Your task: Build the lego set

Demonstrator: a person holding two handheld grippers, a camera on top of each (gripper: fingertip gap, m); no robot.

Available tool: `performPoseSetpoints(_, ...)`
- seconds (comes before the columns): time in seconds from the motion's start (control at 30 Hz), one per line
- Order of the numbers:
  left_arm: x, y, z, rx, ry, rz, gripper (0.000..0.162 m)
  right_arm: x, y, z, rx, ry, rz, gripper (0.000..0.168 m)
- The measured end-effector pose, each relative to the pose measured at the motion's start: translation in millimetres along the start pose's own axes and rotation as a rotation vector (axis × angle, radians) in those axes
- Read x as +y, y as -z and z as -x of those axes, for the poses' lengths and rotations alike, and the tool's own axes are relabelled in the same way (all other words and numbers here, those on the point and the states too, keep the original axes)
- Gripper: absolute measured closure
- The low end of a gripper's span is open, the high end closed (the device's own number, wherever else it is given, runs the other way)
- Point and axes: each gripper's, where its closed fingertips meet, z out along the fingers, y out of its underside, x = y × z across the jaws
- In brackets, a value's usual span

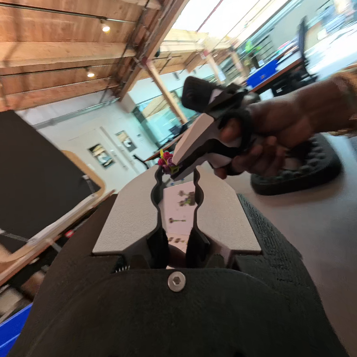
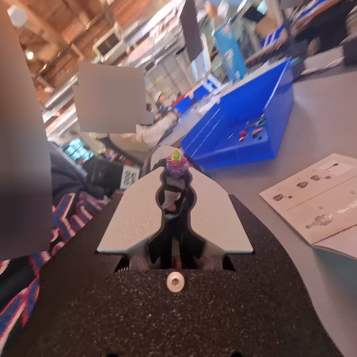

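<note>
Left wrist view, left to right. A black panel stands at the left edge. The left gripper is raised off the table, its jaws parted, with nothing seen between them. Just beyond its tips hangs the flower cluster, a small build of magenta and purple blooms on lime-green parts, pinched at the tips of the right gripper, which a hand brings in from the right. Below lies the instruction sheet; farther right, a black ridged pad rests on the table.

Right wrist view, left to right. The cluster sits between the fingertips of the right gripper, jaws nearly closed on it. To the right stands a blue tray holding loose pieces, then the open instruction booklet.

Progress, as judged: one sub-assembly is built and held aloft. Unused pieces in the tray suggest the set is unfinished. How many steps remain cannot be told.

Setting: a grey tabletop in an open workshop with a timber ceiling, glass partitions and further desks. The frames are motion-blurred.
</note>
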Motion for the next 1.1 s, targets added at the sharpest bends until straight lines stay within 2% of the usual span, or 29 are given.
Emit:
performPoseSetpoints(0.03, -1.9, 2.0, -3.9, 0.055, 0.043, -0.017, 0.131, 3.3, 3.0, 3.5, -0.037, -0.003, 0.074, 0.150)
performPoseSetpoints(0.1, -4.4, 6.4, -4.7, 0.156, 0.249, -0.045, 0.130, 13.0, 12.8, 9.7, -0.100, 0.039, 0.265, 0.150)
performPoseSetpoints(0.2, -7.0, 9.5, 6.7, 0.284, 0.669, -0.076, 0.130, 31.1, 28.0, 0.6, -0.039, 0.192, 0.590, 0.150)
performPoseSetpoints(0.27, -6.5, 6.8, 5.0, 0.379, 0.833, -0.042, 0.130, 35.2, 30.8, 1.9, -0.034, 0.260, 0.725, 0.150)
performPoseSetpoints(0.43, -4.1, -3.7, -23.5, 0.534, 0.851, 0.083, 0.130, 29.9, 30.5, -1.9, -0.014, 0.339, 0.853, 0.149)
performPoseSetpoints(0.57, -6.0, -5.8, -30.3, 0.568, 0.875, 0.085, 0.144, 29.8, 34.1, -2.7, -0.007, 0.364, 0.894, 0.149)
performPoseSetpoints(0.7, -8.4, -8.1, -22.3, 0.524, 0.985, 0.031, 0.144, 20.3, 28.5, -2.9, 0.020, 0.419, 0.812, 0.148)
performPoseSetpoints(0.73, -8.5, -10.1, -13.2, 0.471, 1.057, -0.002, 0.143, 12.4, 23.4, -3.9, 0.040, 0.480, 0.736, 0.137)
performPoseSetpoints(0.77, -8.3, -11.9, -0.6, 0.403, 1.156, -0.049, 0.143, 3.0, 17.3, -3.2, 0.061, 0.562, 0.635, 0.124)
performPoseSetpoints(0.8, -8.1, -12.8, 12.9, 0.333, 1.270, -0.107, 0.144, -8.2, 10.9, -0.9, 0.085, 0.663, 0.509, 0.118)
performPoseSetpoints(0.87, -8.0, -11.3, 33.7, 0.232, 1.472, -0.227, 0.144, -33.3, 4.4, 4.1, 0.187, 0.898, 0.225, 0.120)
performPoseSetpoints(0.93, -7.4, -10.3, 43.2, 0.175, 1.615, -0.302, 0.144, -48.9, 5.9, 10.3, 0.305, 1.102, 0.003, 0.131)
performPoseSetpoints(0.97, -8.4, -10.4, 44.7, 0.171, 1.673, -0.329, 0.144, -46.8, 4.2, 12.3, 0.326, 1.170, -0.027, 0.134)
performPoseSetpoints(1.1, -14.5, -12.1, 40.9, 0.217, 1.822, -0.376, 0.144, -34.4, -5.9, 2.1, 0.395, 1.280, 0.038, 0.133)
